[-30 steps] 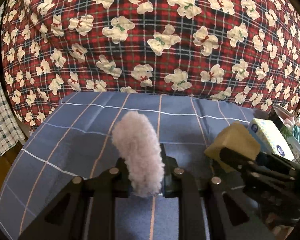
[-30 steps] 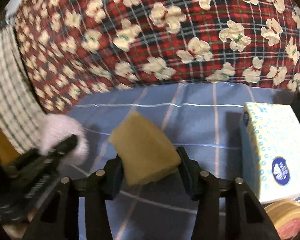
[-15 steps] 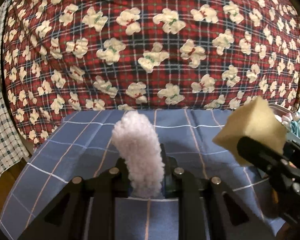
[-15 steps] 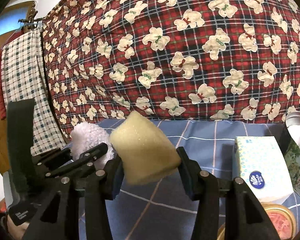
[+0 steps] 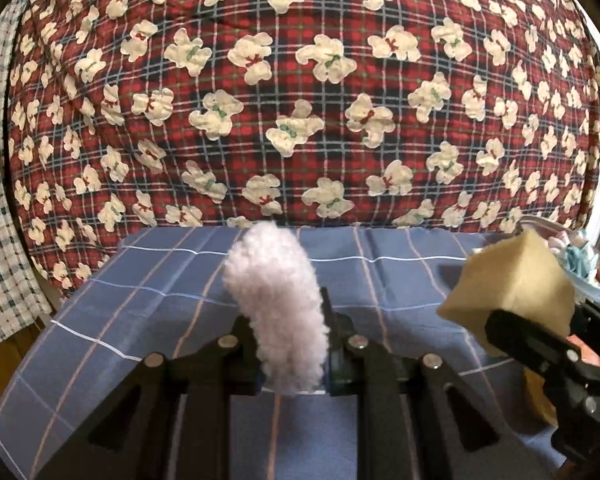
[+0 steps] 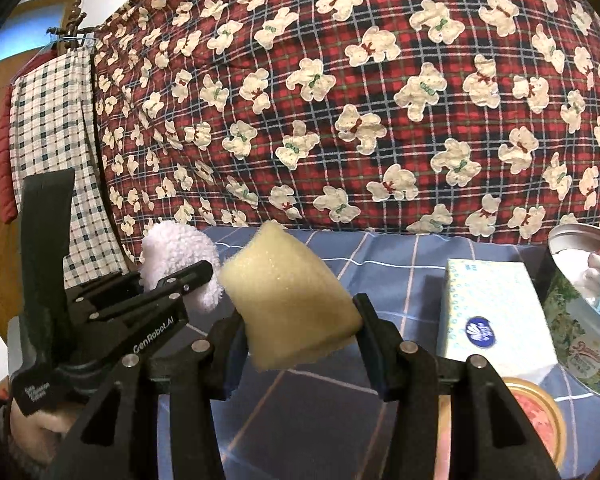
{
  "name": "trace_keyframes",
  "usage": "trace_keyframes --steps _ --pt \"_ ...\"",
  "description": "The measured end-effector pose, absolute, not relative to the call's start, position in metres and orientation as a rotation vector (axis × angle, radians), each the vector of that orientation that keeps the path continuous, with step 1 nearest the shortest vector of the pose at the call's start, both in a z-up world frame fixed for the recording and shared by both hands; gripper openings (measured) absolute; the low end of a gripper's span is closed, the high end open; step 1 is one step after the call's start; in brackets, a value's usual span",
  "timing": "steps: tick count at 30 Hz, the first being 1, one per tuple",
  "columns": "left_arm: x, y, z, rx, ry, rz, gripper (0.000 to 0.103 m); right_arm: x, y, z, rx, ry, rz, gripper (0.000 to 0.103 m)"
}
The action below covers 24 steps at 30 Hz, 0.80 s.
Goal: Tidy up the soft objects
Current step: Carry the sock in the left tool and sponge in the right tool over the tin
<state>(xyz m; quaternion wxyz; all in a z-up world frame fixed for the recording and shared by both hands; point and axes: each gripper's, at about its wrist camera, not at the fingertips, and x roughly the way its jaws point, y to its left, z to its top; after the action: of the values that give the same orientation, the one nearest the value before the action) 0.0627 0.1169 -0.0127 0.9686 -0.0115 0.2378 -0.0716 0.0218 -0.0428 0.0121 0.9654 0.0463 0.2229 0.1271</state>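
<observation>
Two soft things are held up, one in each tool. At the lower centre of the left wrist view, one white fluffy piece (image 5: 278,312) stands upright, pinched between the nearly closed jaws of the left hand-held gripper (image 5: 290,350), clear above the blue checked cloth (image 5: 148,288) that covers the tabletop. At the centre of the right wrist view, one yellow sponge block (image 6: 290,300) is clamped between the two fingers of the right hand-held gripper (image 6: 300,332), tilted, also lifted off the cloth. The two held pieces sit just beside each other: the fluffy piece shows left of the sponge in the right wrist view, and the sponge appears at the right edge of the left wrist view.

On the cloth at the lower right of the right wrist view stand one tissue box (image 6: 496,312), one round printed tin (image 6: 580,320) with soft items inside, and one round orange lid (image 6: 540,412). One red plaid quilt with bear prints (image 6: 380,100) fills the background; one checked garment (image 6: 52,120) hangs at the upper left.
</observation>
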Motion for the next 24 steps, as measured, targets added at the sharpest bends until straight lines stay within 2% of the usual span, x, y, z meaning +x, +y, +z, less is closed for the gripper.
trace_keyframes --steps 13,24 --pt "0.022 0.087 -0.007 -0.066 0.479 -0.238 0.018 -0.012 -0.072 0.019 0.081 0.4 0.241 0.052" --pt "-0.01 0.031 0.013 -0.008 0.44 -0.342 0.018 -0.032 -0.119 0.026 0.11 0.351 0.172 0.052"
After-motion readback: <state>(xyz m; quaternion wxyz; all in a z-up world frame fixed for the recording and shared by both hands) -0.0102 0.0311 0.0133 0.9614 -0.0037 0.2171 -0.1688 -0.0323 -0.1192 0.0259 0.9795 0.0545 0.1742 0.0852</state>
